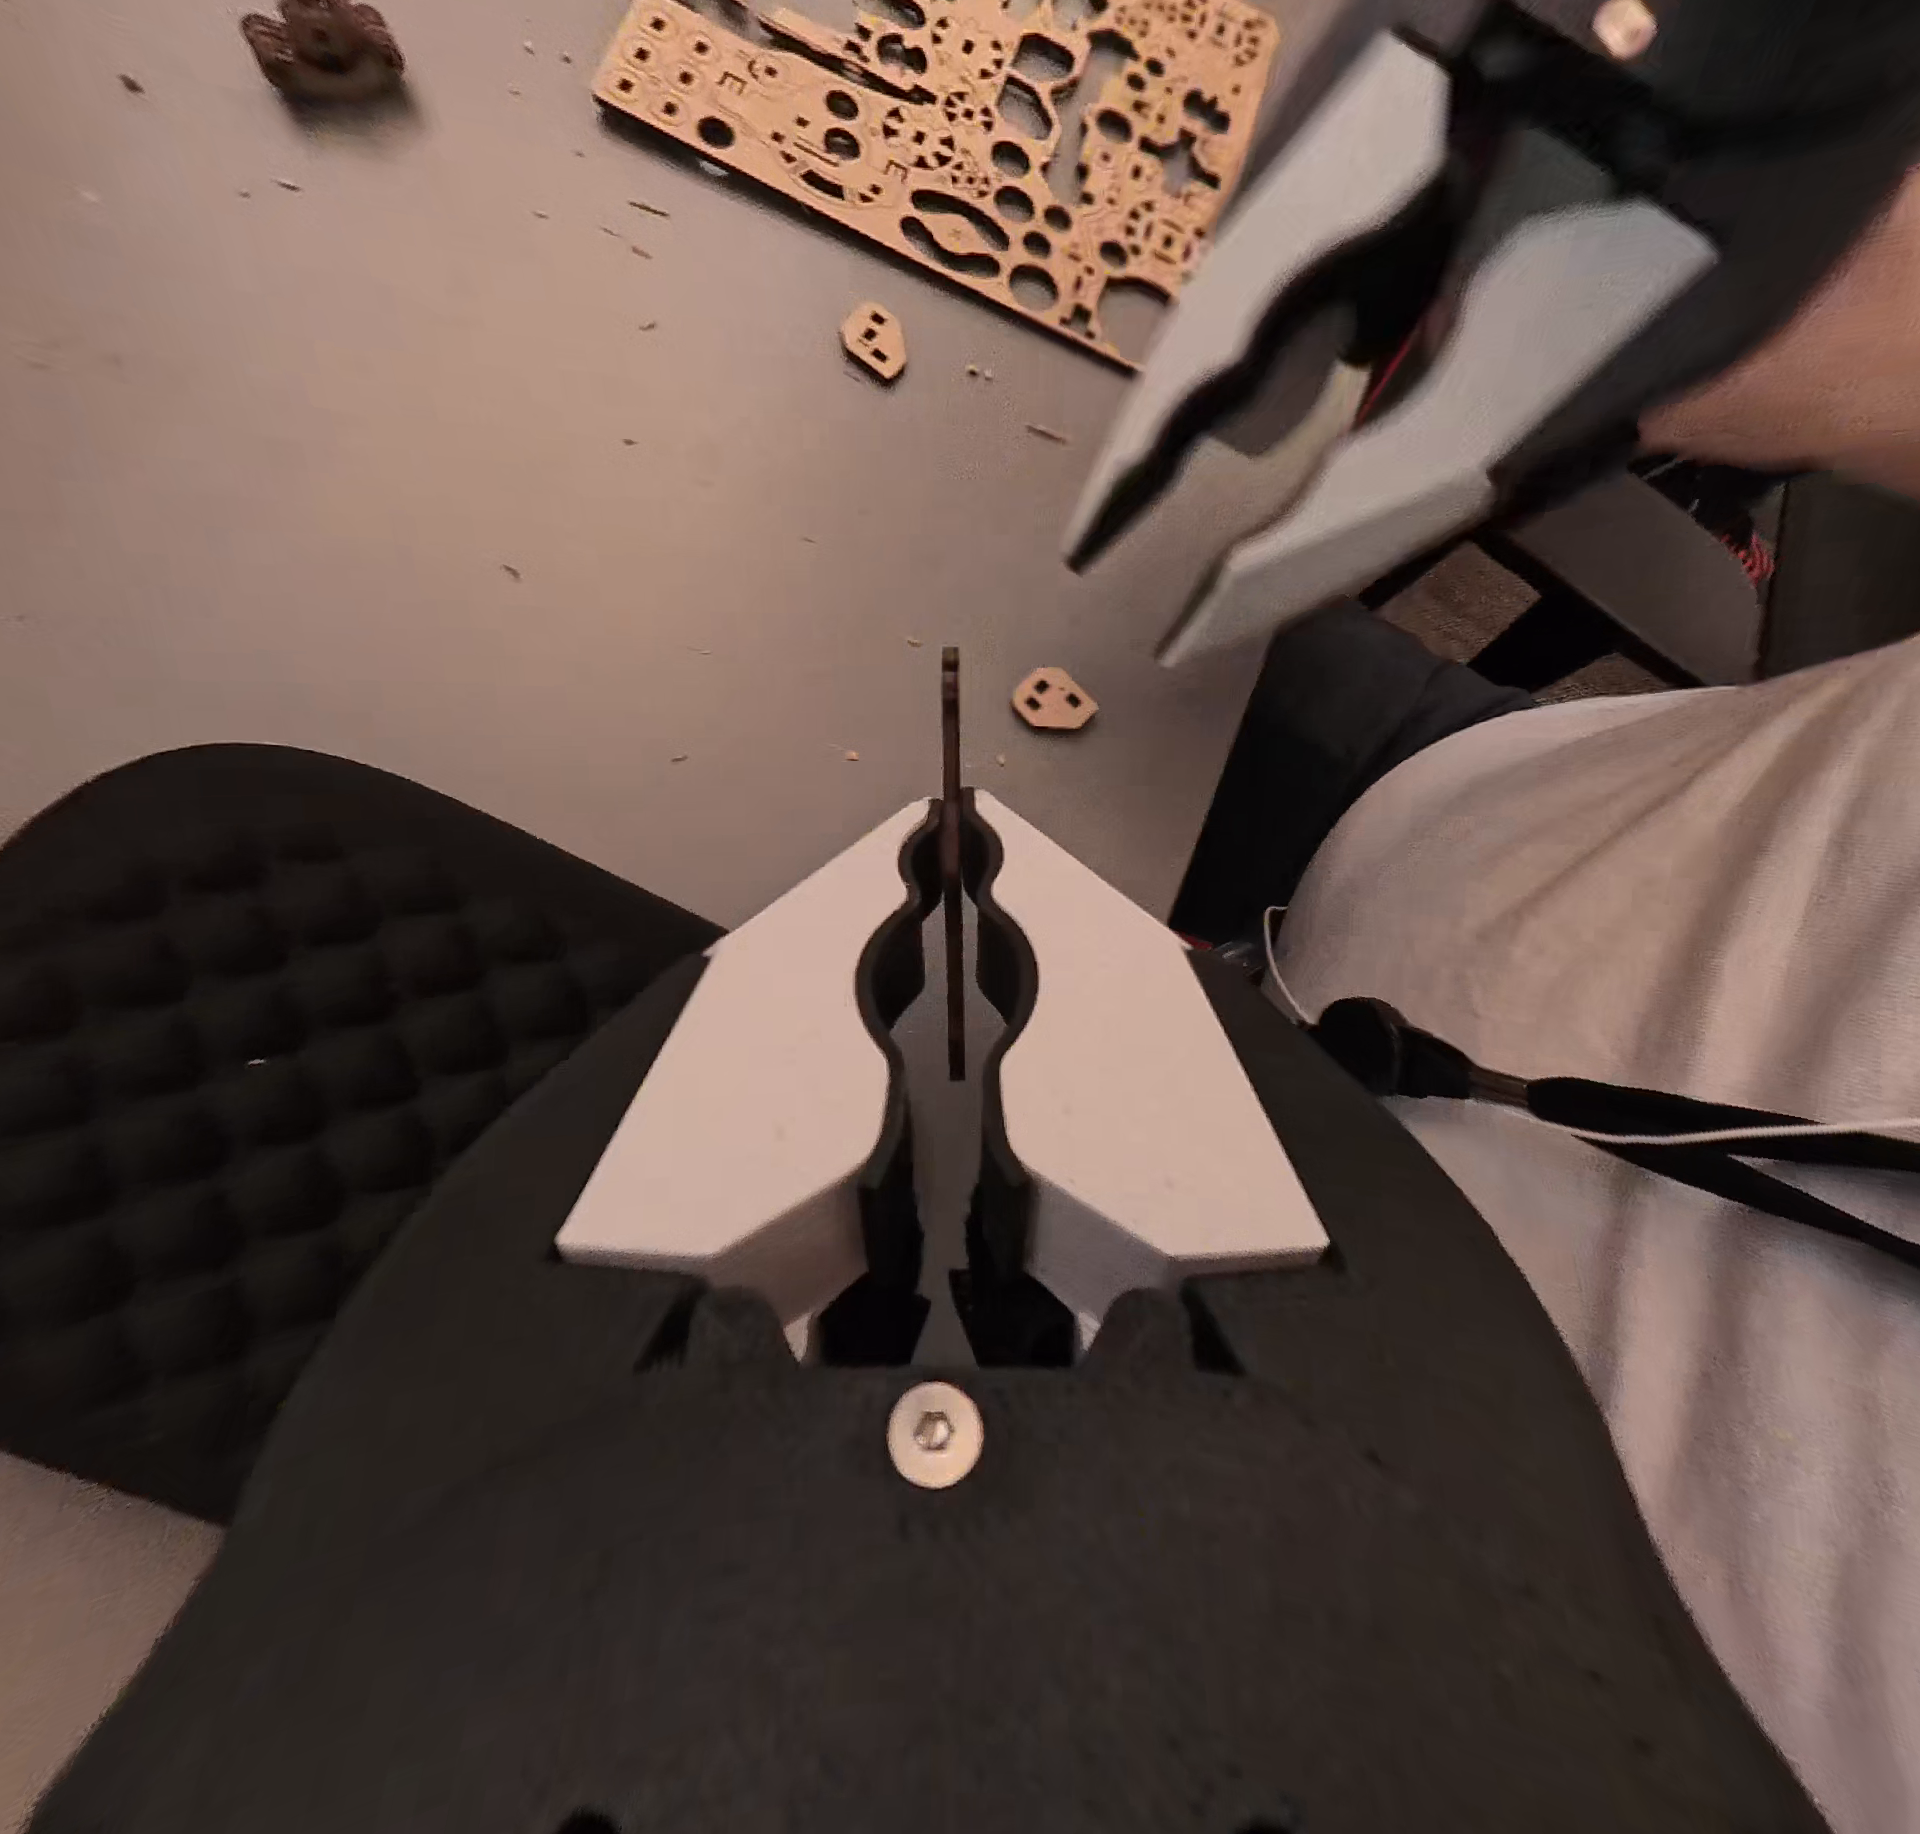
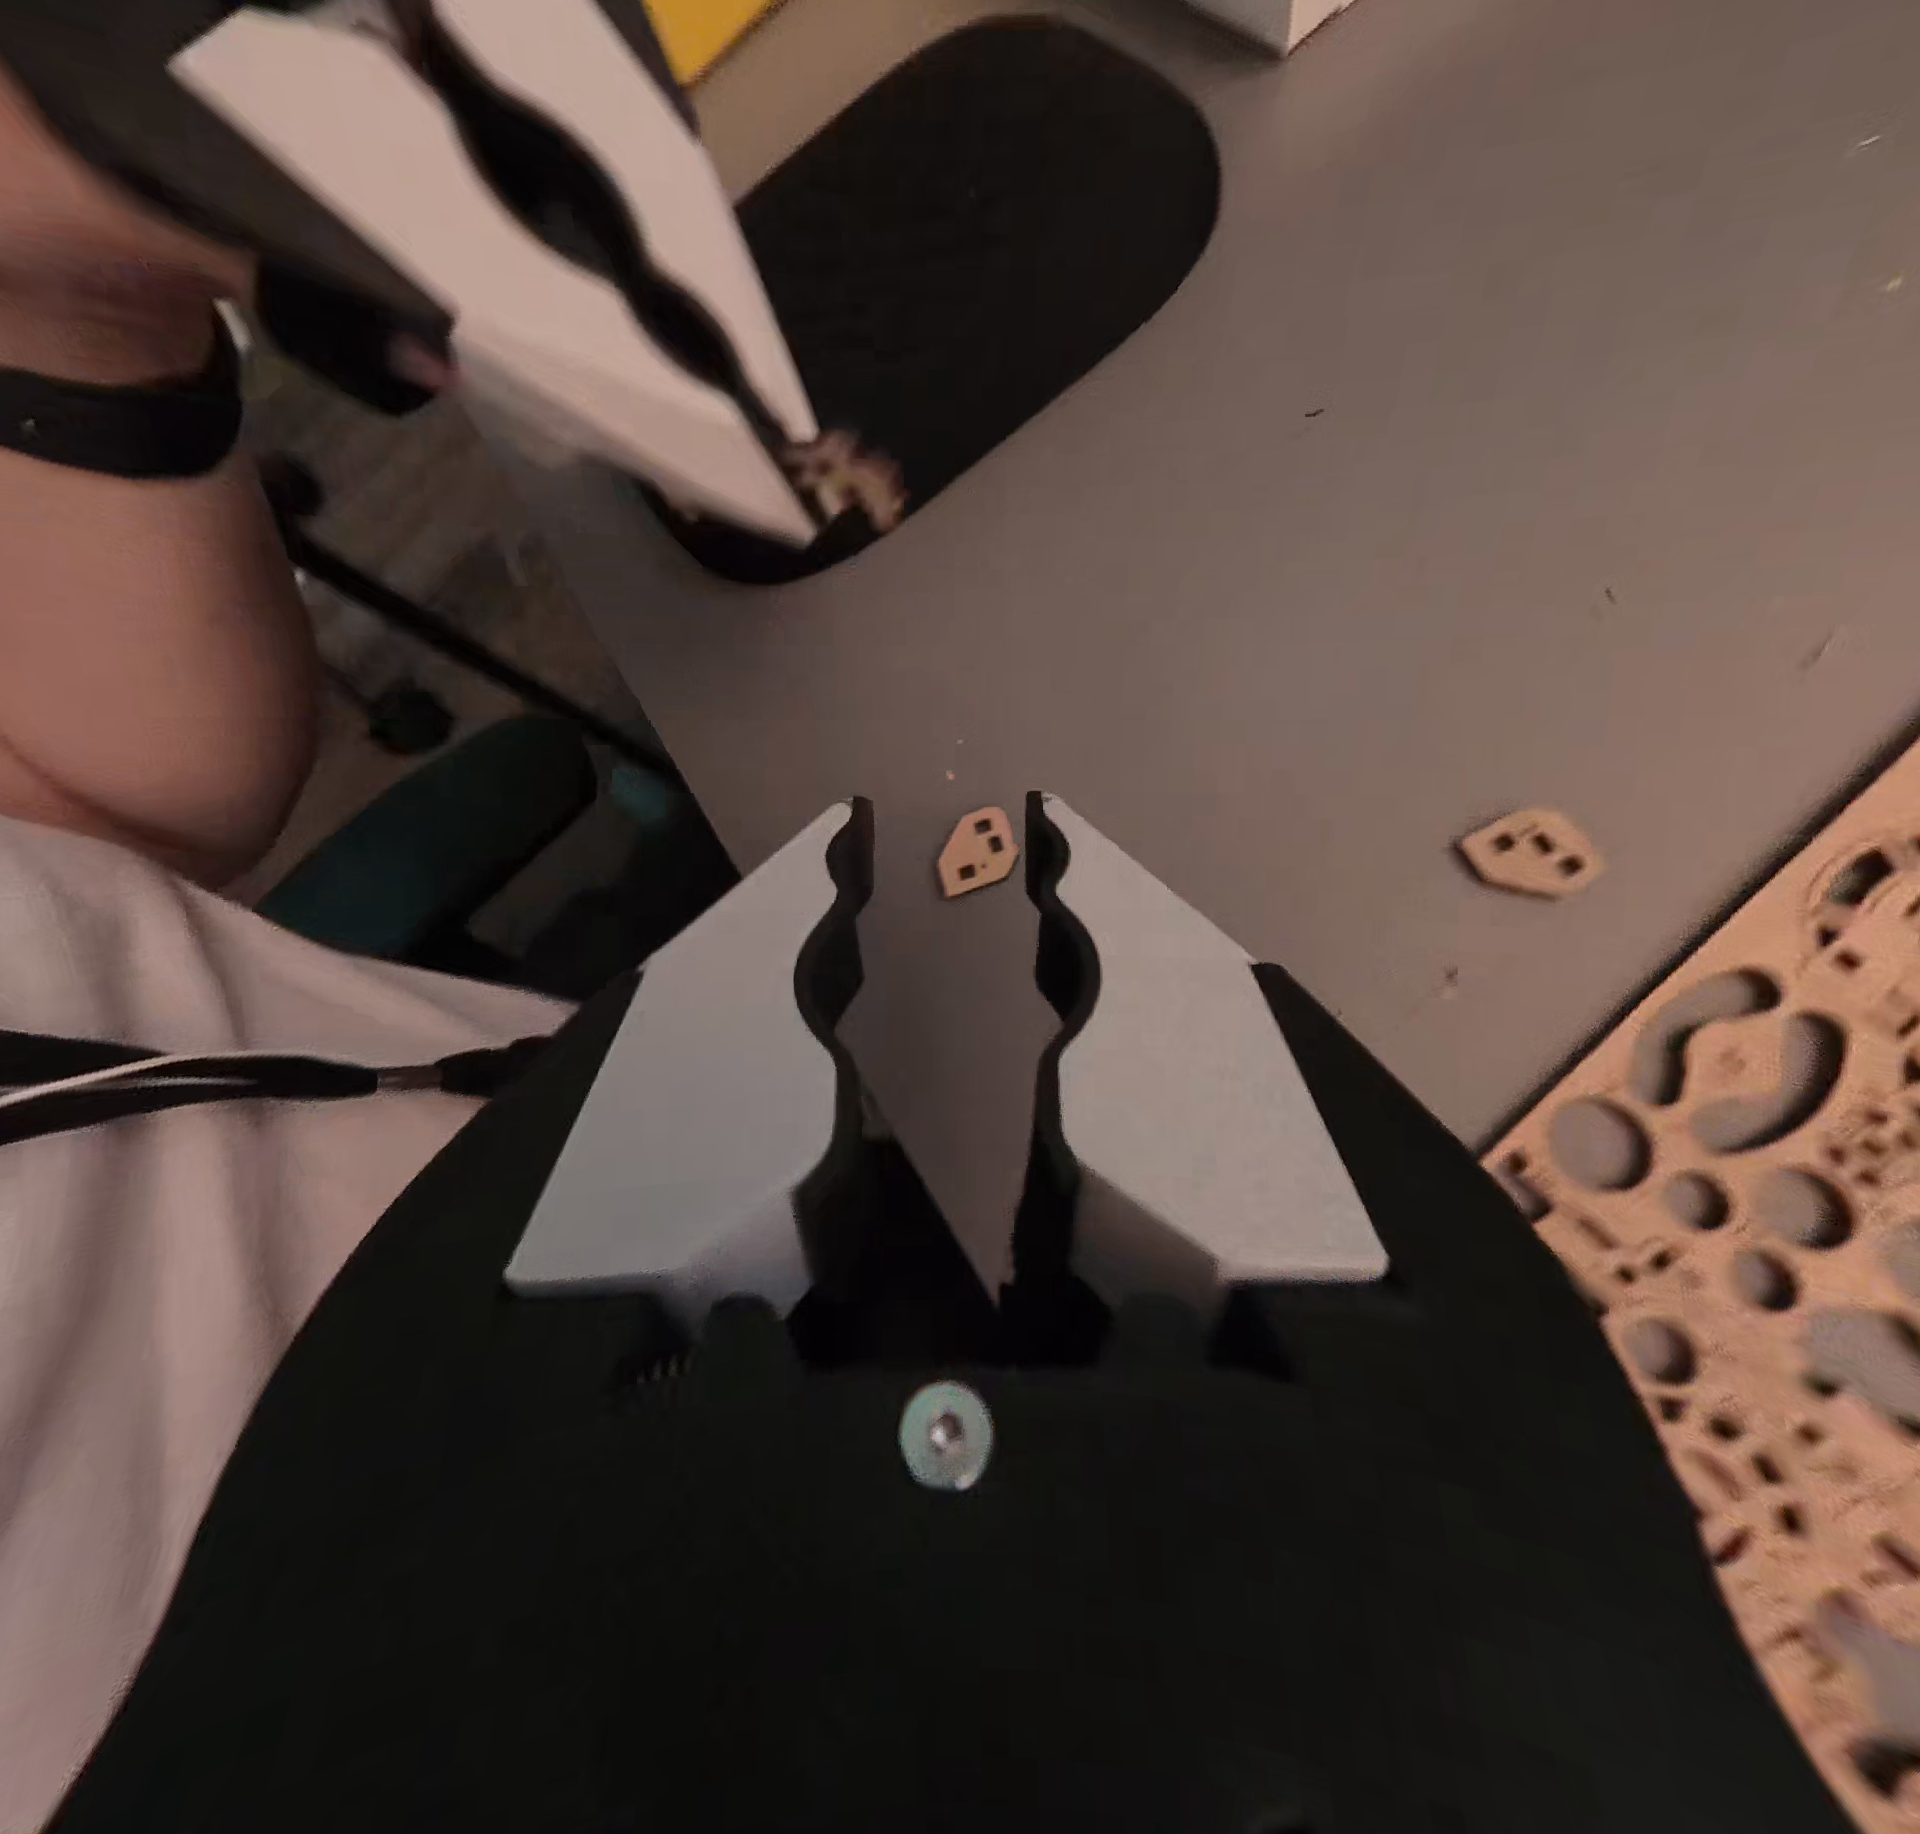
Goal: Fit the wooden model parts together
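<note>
My left gripper (image 1: 951, 808) is shut on a thin flat wooden part (image 1: 951, 735), seen edge-on and sticking out past the fingertips. In the right wrist view that left gripper (image 2: 805, 480) shows at upper left with the toothed wooden part (image 2: 847, 480) at its tip. My right gripper (image 2: 948, 810) is open and empty, hovering over a small wooden piece with cut-outs (image 2: 979, 852) that lies on the grey table between the fingertips. The right gripper (image 1: 1127, 605) also shows in the left wrist view at upper right. A second like piece (image 2: 1530, 852) lies to the right.
A laser-cut wooden sheet (image 1: 935, 111) with many holes lies at the back of the grey table (image 1: 416, 434); it also shows in the right wrist view (image 2: 1756, 1213). A small dark assembled wooden piece (image 1: 322, 39) sits far left. A black cushioned pad (image 1: 260, 1036) lies at left. Wood splinters are scattered about. My right fingertips sit around 6 cm from my left ones.
</note>
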### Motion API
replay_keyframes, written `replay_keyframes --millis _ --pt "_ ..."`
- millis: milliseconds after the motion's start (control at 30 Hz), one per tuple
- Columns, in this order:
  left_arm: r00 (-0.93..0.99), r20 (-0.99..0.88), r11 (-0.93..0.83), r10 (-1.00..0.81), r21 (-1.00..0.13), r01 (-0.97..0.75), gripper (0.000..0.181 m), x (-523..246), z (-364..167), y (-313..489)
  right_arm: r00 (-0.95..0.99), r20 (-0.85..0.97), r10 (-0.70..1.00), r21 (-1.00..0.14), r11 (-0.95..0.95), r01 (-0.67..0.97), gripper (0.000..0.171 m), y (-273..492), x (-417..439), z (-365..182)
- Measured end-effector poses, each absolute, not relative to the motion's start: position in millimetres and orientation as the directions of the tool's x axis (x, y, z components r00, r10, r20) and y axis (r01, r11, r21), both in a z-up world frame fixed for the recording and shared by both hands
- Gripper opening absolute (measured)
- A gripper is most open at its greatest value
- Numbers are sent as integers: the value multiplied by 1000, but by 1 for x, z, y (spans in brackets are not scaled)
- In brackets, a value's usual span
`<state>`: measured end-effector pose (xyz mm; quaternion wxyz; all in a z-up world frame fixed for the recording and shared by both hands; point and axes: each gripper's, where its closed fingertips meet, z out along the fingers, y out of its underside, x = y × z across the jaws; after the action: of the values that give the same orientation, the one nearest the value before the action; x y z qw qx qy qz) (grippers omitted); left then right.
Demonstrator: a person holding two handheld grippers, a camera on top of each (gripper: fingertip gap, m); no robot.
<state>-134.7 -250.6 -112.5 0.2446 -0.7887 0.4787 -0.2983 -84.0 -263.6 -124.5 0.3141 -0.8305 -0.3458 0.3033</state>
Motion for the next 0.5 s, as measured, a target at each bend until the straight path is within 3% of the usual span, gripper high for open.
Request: replay_keyframes --millis 100,200,367,500 --pt "357 225 -412 -906 -661 -627 0 -131 -110 -239 641 -158 751 -806 -473 356 33 -272 -82 -129" --pt "341 210 -390 -917 -661 -641 0 -124 -104 -232 682 -66 728 -796 -451 405 38 -275 -80 -147" --pt "332 191 -369 -924 -676 -638 0 -117 -95 -230 740 -169 651 -822 -507 258 34 -268 -86 -154" --pt "325 194 -366 -926 -676 -640 0 -116 -93 -233 757 -146 637 -808 -518 280 24 -265 -84 -157"
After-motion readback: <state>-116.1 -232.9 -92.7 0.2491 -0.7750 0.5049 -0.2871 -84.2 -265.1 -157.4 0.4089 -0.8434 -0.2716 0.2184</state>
